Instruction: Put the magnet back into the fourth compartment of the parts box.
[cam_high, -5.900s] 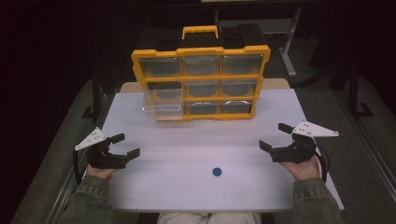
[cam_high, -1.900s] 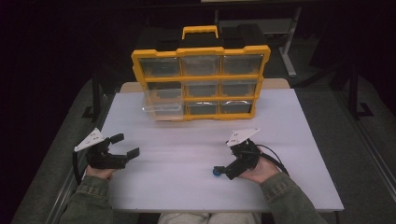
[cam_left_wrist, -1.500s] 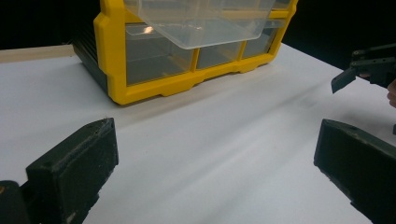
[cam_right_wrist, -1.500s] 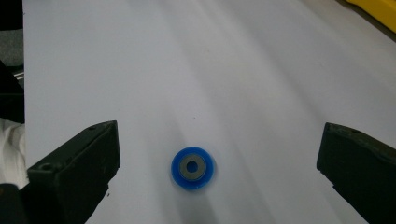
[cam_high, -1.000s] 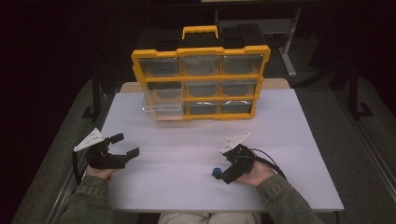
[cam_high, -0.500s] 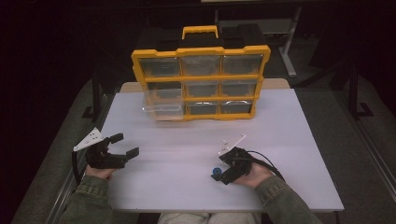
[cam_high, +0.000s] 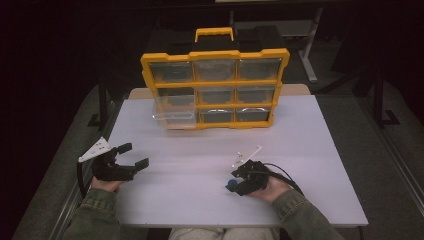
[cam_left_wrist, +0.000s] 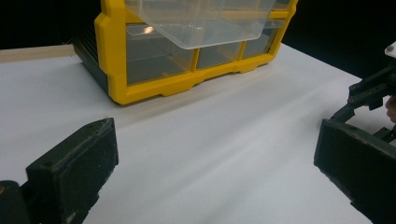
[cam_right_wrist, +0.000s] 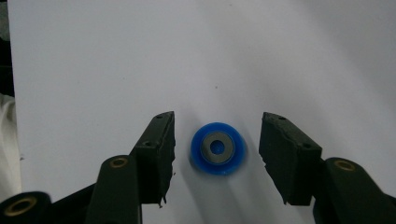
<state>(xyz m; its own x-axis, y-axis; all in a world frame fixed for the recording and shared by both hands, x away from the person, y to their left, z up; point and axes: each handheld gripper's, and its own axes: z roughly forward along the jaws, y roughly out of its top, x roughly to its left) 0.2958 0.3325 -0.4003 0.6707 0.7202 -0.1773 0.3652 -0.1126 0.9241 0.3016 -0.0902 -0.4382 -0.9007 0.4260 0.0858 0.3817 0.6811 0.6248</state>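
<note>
So the little blue round piece (cam_right_wrist: 218, 154) with the grey ring in its middle sits flat on the white table (cam_high: 300, 130), near the front edge, right of centre. The right gripper (cam_right_wrist: 217, 154) is down over it with a jaw on either side; the jaws have just been closing in, but there's a gap on both sides, nothing gripped yet. The left gripper (cam_high: 131, 159) rests over at the left edge, jaws wide and empty. The yellow organizer box (cam_high: 215, 87) stands at the back, with one clear drawer (cam_high: 172, 112) pulled out.
</note>
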